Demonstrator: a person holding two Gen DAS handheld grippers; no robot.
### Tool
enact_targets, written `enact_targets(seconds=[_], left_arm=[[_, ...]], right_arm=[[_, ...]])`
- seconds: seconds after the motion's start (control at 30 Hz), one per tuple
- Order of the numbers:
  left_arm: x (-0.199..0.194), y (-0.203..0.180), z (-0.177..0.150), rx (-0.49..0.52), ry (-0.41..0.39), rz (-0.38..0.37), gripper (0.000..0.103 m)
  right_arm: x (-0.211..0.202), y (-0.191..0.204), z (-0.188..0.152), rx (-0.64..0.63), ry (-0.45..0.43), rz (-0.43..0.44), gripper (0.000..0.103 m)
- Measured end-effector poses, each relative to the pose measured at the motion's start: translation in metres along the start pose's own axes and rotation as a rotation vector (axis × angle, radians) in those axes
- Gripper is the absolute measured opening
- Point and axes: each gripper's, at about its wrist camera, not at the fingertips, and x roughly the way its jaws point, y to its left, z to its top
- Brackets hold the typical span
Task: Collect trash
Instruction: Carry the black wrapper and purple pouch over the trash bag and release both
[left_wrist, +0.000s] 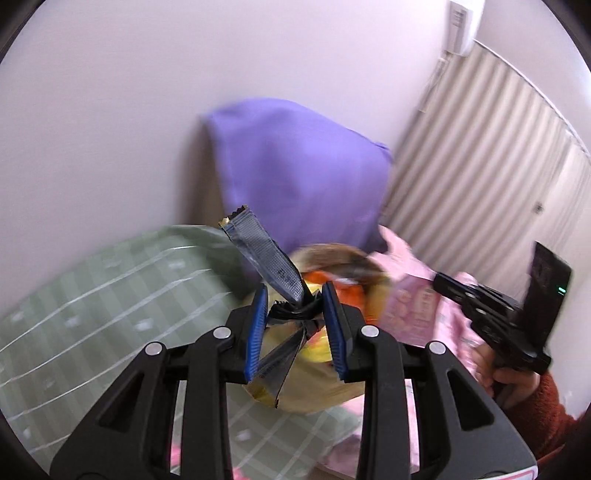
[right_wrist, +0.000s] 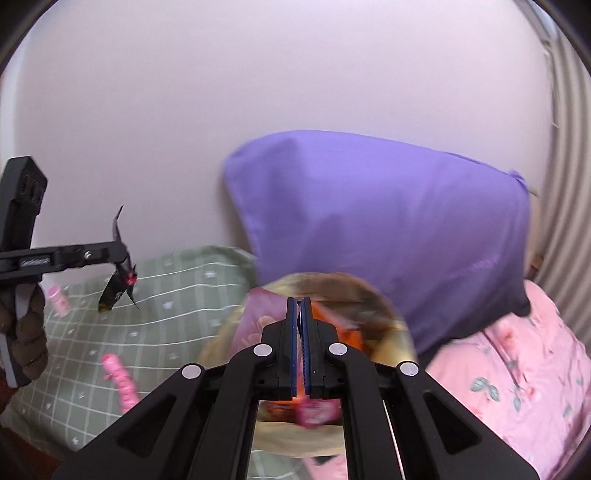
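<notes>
While left gripper (left_wrist: 295, 314) clamps crumpled silver wrapper (left_wrist: 267, 262) above round basket (left_wrist: 328, 258), right gripper (right_wrist: 300, 332) pinches pink wrapper (right_wrist: 317, 411), pads nearly together, over same basket (right_wrist: 369, 295). Basket sits on bed near purple pillow (right_wrist: 388, 221), beside green checked blanket (right_wrist: 166, 295).

— What colours do you see on the bed?

— The pillow (right_wrist: 388, 225) is plain purple. The cover (left_wrist: 92, 306) under it is sage green with a grid of white lines and small white motifs. The quilt (right_wrist: 524, 369) is pink with grey-green leaves and darker pink flowers.

— And the trash?

— The wrapper (left_wrist: 273, 269) is silver-grey and black with a gold edge. The basket (right_wrist: 369, 295) is tan and brown, with orange and pink packets inside.

— The tools?

— The left gripper (left_wrist: 295, 321) and the right gripper (right_wrist: 300, 343) are black with blue pads.
</notes>
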Motion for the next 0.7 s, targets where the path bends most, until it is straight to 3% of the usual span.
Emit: enact_targets(seconds=[0.23, 0.3, 0.4, 0.53, 0.6, 0.7], left_arm=[[0.082, -0.06, 0.019, 0.056, 0.104, -0.188, 0.029], [0.106, -0.066, 0.017, 0.068, 0.141, -0.2, 0.029], [0.151, -0.066, 0.004, 0.073, 0.252, -0.177, 0.029], [0.197, -0.056, -0.021, 0.14, 0.377, -0.023, 0.029], [0.205, -0.047, -0.029, 0.148, 0.41, 0.023, 0.028], [0.205, -0.042, -0.032, 0.155, 0.414, 0.031, 0.028]], right_arm=[[0.023, -0.048, -0.008, 0.056, 0.023, -0.041, 0.005], [0.033, -0.054, -0.012, 0.069, 0.025, -0.037, 0.005], [0.047, -0.058, -0.018, 0.085, 0.02, -0.027, 0.005], [0.061, -0.058, -0.025, 0.114, 0.026, 0.001, 0.005], [0.069, -0.055, -0.03, 0.121, 0.038, 0.026, 0.005], [0.085, -0.044, -0.039, 0.091, 0.087, 0.041, 0.005]])
